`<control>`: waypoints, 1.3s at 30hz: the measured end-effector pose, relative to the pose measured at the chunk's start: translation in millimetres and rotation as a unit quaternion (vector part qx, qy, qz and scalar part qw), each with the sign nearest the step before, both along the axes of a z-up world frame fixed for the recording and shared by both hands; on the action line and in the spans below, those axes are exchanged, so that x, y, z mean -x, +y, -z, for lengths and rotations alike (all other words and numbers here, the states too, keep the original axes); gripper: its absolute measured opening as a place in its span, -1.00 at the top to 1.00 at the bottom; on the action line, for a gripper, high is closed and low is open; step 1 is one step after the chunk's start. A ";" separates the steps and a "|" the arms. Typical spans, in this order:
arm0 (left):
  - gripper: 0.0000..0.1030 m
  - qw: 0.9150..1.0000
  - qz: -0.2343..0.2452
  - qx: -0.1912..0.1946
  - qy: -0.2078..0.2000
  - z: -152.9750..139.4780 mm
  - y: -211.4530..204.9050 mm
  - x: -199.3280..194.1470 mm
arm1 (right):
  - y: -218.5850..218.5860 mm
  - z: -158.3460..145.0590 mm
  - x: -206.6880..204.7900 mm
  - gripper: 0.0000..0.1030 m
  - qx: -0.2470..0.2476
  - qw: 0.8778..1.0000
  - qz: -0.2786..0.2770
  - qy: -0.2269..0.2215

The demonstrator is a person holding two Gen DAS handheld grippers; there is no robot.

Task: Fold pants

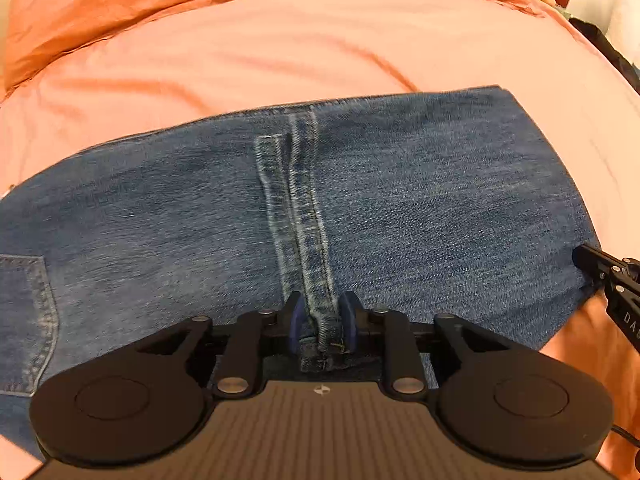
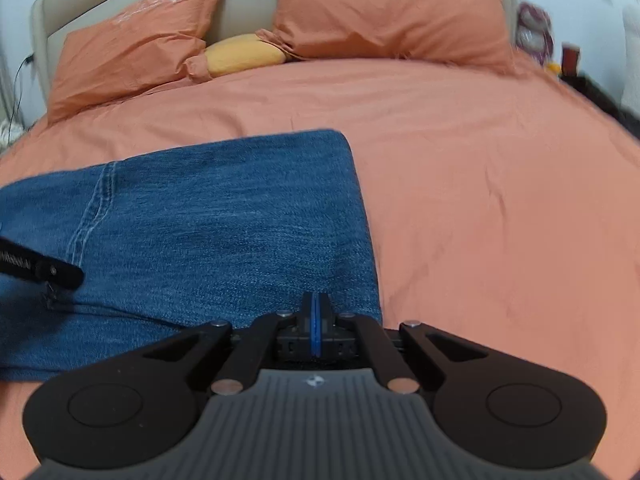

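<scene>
Blue jeans [image 1: 400,200] lie folded across the orange bed sheet [image 1: 280,52]. My left gripper [image 1: 322,322] is shut on the jeans' thick hem seam [image 1: 308,216] at their near edge. A back pocket [image 1: 24,320] shows at the far left. In the right wrist view the jeans [image 2: 224,224] fill the left half. My right gripper [image 2: 316,320] is shut, its blue pads pressed together at the jeans' near right edge; whether cloth is pinched between them is hidden. Its tip also shows in the left wrist view [image 1: 592,264] at the jeans' right corner.
Two orange pillows [image 2: 132,64] [image 2: 392,16] and a yellow cushion [image 2: 244,54] lie at the headboard. Open sheet [image 2: 500,200] stretches right of the jeans. A dark nightstand with small items [image 2: 568,60] stands at the far right.
</scene>
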State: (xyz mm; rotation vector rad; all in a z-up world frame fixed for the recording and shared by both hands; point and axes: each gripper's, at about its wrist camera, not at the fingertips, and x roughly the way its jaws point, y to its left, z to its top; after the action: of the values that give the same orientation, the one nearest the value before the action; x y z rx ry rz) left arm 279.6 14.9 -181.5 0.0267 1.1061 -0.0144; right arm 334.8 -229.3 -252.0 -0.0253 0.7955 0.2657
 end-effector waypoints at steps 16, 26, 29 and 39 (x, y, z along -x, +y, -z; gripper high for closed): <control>-0.31 0.991 -0.125 0.017 -0.044 -58.0 124.8 85.9 | 79.1 -50.1 54.0 0.43 -0.043 0.984 -0.161 -0.062; -0.52 0.925 -0.348 0.107 -0.107 -56.3 272.3 144.6 | 160.6 -68.4 24.7 0.44 -0.005 0.971 -0.240 -0.008; -0.53 0.893 -0.403 0.162 -0.115 -44.7 313.6 154.7 | 184.9 -71.3 11.3 0.43 0.037 0.964 -0.263 0.002; -0.57 0.811 -0.476 0.319 -0.120 13.1 391.0 159.5 | 239.0 -56.4 -37.0 0.43 0.143 0.927 -0.335 0.087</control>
State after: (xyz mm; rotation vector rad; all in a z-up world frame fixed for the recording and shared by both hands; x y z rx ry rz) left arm 120.0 406.0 -194.6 -1.1100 0.7140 0.5082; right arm 371.8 9.7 -195.7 -0.5644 0.9796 0.8073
